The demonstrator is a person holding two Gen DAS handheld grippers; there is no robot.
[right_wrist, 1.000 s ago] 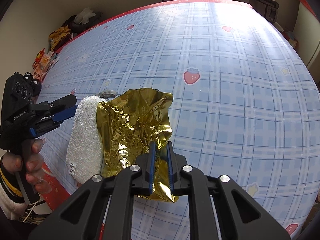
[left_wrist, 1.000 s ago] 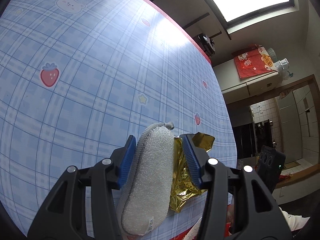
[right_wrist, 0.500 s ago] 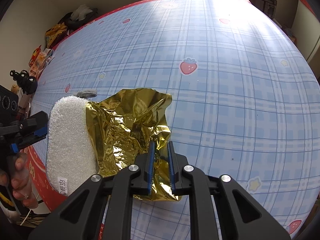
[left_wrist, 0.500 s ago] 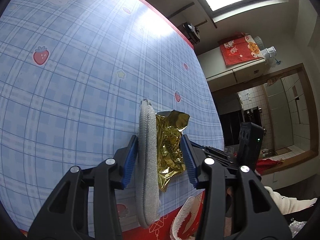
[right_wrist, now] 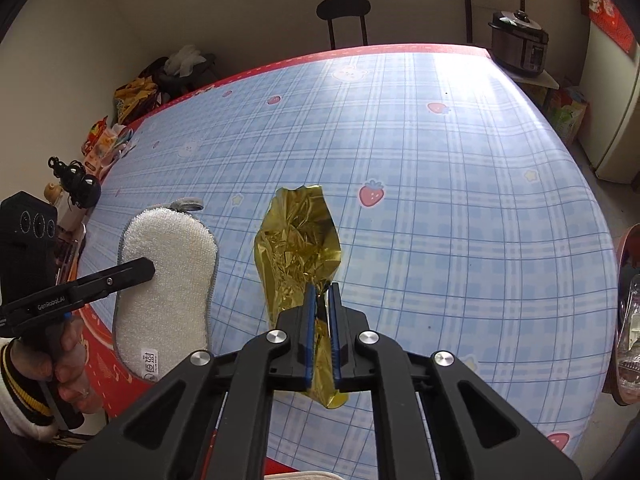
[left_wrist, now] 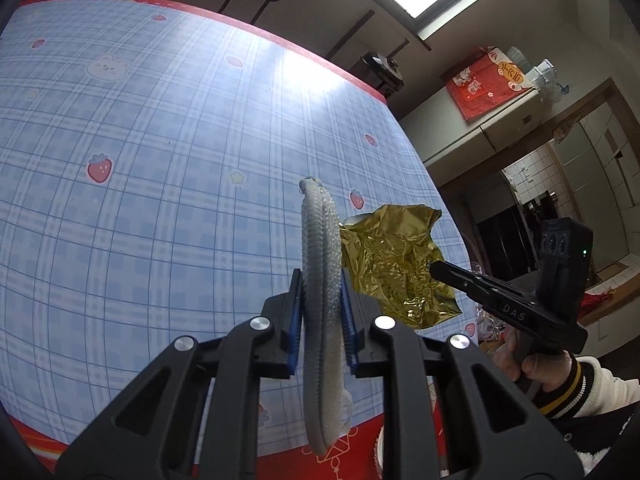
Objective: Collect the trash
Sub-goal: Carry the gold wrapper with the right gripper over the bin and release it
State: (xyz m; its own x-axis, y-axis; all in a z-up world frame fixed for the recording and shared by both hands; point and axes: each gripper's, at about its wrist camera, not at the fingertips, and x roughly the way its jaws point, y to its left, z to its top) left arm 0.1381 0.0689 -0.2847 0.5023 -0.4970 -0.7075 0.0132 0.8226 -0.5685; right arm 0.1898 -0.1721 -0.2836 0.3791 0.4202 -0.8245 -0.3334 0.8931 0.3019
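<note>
Both hands busy over the blue checked tablecloth (right_wrist: 460, 208), one bit of rubbish each. L gripper (left_wrist: 320, 320) has just been closing and now has its blue pads pressed on the flat white scrubbing pad (left_wrist: 320, 280), clamped across the thin way so it stands edge-on and sticks out past the jaws both ways. Pinching the faces makes sense, imo: it's soft and floppy, so an edge grip would prob slip. R gripper (right_wrist: 320, 332) is shut tight on the lower part of the crumpled gold foil wrapper (right_wrist: 298, 248); most of it fans up and out beyond the tips, a small tail hanging below. Both pieces look lifted clear of the cloth, near the red-trimmed near edge, just beside each other but apart, w/ the foil to the right of the pad. No bin visible in either view, so can't tell where they're headed.
</note>
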